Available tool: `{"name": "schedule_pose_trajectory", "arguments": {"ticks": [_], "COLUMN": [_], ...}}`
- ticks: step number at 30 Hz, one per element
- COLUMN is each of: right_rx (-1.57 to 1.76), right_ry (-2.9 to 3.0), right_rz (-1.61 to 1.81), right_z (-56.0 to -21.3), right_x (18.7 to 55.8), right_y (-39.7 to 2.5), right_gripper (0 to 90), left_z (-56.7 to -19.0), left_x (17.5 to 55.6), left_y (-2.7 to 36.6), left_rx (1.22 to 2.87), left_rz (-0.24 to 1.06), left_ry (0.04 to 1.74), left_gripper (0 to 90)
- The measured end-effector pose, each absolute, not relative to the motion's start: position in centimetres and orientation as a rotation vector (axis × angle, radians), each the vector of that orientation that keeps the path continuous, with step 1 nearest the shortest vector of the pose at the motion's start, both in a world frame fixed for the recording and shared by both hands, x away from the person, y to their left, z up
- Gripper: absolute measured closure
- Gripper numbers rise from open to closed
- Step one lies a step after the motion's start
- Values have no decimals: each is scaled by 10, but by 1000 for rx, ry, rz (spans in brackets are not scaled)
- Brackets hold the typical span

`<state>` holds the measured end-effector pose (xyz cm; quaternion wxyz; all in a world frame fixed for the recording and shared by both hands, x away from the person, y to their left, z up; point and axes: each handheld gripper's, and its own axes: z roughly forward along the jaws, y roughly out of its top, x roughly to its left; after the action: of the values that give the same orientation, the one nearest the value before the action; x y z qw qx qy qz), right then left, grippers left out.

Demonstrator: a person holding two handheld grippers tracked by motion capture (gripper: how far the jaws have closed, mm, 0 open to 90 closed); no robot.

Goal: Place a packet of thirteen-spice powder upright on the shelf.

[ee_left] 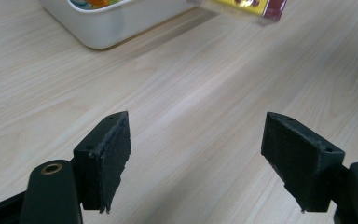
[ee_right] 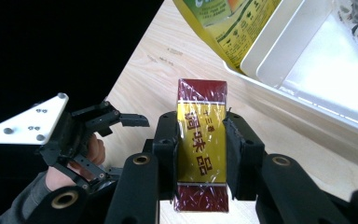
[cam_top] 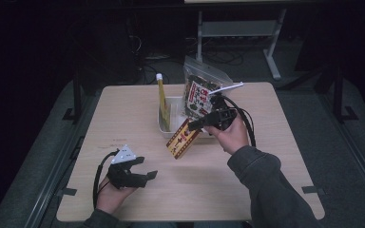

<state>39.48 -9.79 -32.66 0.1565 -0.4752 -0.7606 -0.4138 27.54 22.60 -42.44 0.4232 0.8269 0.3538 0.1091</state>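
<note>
A flat red and yellow packet wrapped in clear film hangs just in front of the white bin, tilted down to the left. My right gripper is shut on it, a jaw on each long side. The bin holds an upright yellow packet and a clear bag of dark snacks. My left gripper rests near the table's front left, jaws wide apart with bare wood between them.
The light wooden table is bare on its left and front. The bin's white wall stands ahead of the left gripper. Beyond the table is dark floor with cables and a desk frame.
</note>
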Motion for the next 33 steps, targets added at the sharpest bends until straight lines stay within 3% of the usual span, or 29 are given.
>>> {"name": "schedule_pose_trajectory", "arguments": {"ticks": [33], "right_rx": [-1576], "right_ry": [-2185], "right_rz": [-1263], "right_z": [-286], "right_x": [428], "right_y": [-100], "right_gripper": [679], "left_z": [-425], "left_x": [279], "left_y": [239], "left_rx": [2055], "left_rz": [287], "left_ry": [921], "left_gripper": [234]}}
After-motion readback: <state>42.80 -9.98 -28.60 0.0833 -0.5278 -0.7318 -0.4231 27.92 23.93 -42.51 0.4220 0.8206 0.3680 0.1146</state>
